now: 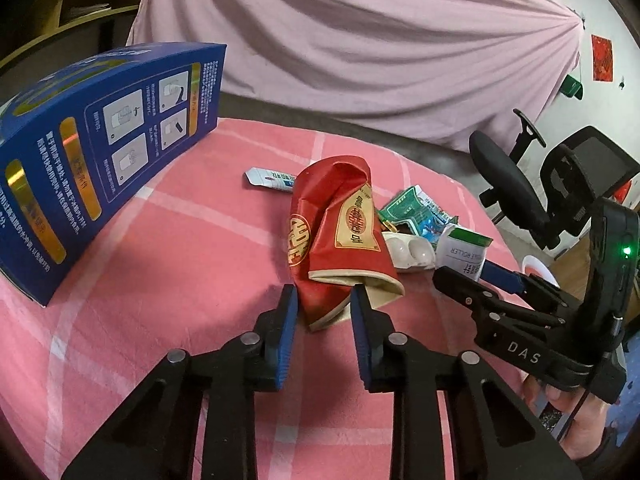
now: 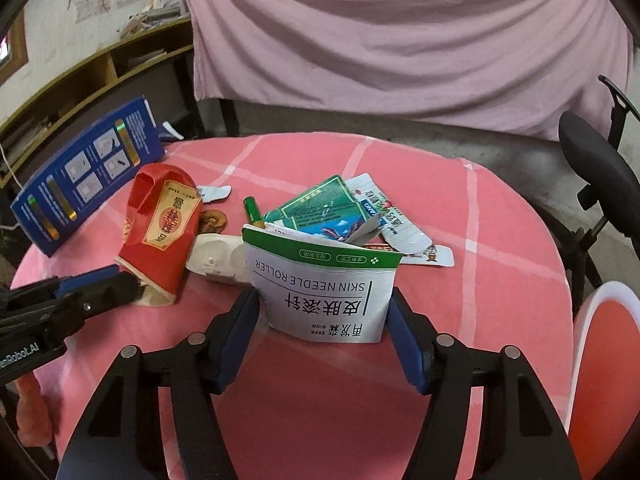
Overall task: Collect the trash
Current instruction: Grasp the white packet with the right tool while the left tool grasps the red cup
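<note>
A pink checked tabletop (image 2: 328, 380) carries the litter. The left hand-held gripper (image 1: 324, 300) pinches the crumpled red paper cup's (image 1: 340, 224) rim, light and crushable; the right hand-held gripper (image 2: 322, 312) brackets the stiff, slippery white pouch (image 2: 324, 284) mid-width, contact unclear.

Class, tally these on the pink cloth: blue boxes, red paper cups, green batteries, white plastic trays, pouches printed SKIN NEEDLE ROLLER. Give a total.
Blue box: 1
Red paper cup: 1
Green battery: 1
White plastic tray: 1
Roller pouch: 1
Total: 5
</note>
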Demonstrator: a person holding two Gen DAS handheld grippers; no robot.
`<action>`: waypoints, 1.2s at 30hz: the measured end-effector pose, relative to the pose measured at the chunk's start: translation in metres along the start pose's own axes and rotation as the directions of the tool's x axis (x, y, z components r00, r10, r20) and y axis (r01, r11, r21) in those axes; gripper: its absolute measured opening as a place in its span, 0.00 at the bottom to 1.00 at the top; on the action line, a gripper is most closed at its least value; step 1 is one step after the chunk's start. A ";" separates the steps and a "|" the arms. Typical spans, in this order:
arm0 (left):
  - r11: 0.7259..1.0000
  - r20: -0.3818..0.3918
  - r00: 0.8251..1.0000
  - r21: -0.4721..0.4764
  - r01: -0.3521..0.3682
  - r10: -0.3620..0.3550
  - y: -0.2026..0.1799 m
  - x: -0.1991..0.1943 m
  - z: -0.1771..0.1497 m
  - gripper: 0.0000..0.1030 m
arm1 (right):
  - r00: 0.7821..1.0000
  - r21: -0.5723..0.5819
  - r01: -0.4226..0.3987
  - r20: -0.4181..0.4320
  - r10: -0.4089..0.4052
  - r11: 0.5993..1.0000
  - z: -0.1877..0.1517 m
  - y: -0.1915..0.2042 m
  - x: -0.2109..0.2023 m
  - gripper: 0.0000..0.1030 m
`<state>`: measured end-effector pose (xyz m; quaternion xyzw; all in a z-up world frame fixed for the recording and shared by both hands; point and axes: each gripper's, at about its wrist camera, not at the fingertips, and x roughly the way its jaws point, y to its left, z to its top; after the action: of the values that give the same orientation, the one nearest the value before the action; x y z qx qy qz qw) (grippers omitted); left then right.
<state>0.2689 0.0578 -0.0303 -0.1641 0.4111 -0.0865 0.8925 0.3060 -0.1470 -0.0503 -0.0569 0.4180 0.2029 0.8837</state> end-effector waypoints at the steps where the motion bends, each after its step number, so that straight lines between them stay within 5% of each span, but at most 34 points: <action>1: 1.000 0.005 1.000 -0.004 0.009 -0.009 0.002 -0.003 -0.001 0.15 | 1.000 0.008 -0.005 0.004 0.005 1.000 -0.001 -0.002 -0.001 0.61; 5: 0.999 0.008 0.999 -0.020 0.033 -0.032 0.007 -0.004 -0.002 0.10 | 1.000 0.020 -0.012 0.006 0.012 1.000 -0.001 -0.004 -0.001 0.61; 12: 0.994 -0.003 0.997 -0.085 0.073 -0.074 0.019 0.001 0.004 0.17 | 1.000 0.059 -0.004 0.026 0.002 0.998 -0.001 -0.010 -0.006 0.61; 21: 0.984 0.077 0.988 -0.109 0.143 -0.135 0.023 -0.007 0.015 0.45 | 1.000 0.090 -0.016 0.024 0.014 0.996 -0.002 -0.015 -0.005 0.61; 25: 0.978 0.101 0.985 -0.140 0.153 -0.140 0.028 0.001 0.027 0.45 | 0.999 0.085 -0.012 0.048 0.008 0.996 0.000 -0.015 -0.008 0.61; 31: 0.993 0.027 0.996 -0.080 0.089 -0.087 0.017 0.022 0.034 0.44 | 0.998 0.090 -0.030 0.058 0.025 0.995 -0.001 -0.016 -0.009 0.61; 36: 0.996 0.005 0.997 -0.035 0.081 -0.081 0.005 0.025 0.031 0.34 | 0.998 0.080 -0.030 0.060 0.025 0.996 -0.002 -0.013 -0.009 0.61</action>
<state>0.3083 0.0617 -0.0308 -0.1966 0.4040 -0.1150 0.8860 0.3050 -0.1626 -0.0450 -0.0092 0.4002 0.1996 0.8944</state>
